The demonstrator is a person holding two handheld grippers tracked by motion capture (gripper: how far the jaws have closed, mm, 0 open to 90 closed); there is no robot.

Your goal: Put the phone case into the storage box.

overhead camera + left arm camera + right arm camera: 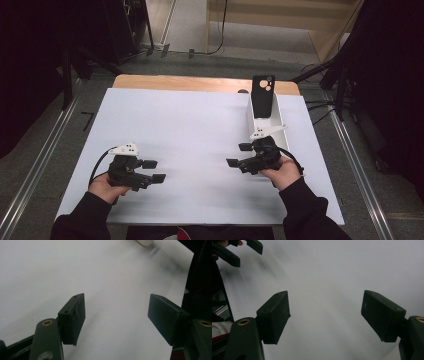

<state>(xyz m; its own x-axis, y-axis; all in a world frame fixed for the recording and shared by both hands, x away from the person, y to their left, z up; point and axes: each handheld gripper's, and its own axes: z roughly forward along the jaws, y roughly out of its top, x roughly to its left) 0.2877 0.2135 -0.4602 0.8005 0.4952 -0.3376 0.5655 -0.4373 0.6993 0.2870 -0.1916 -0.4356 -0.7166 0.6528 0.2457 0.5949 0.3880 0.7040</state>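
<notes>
Black and flat, the plastic phone case (262, 96) with round camera holes stands leaning in the far end of the long white tray (280, 121), at the right side of the white counter (190, 130). Nobody has picked it up yet. The right gripper (238, 155) is just beside the tray's near end, its fingers (274, 315) spread wide and holding nothing. The left gripper (154, 170) waits far off, fingers (73, 316) spread too. I think the job has barely begun; all the grabbing is left.
</notes>
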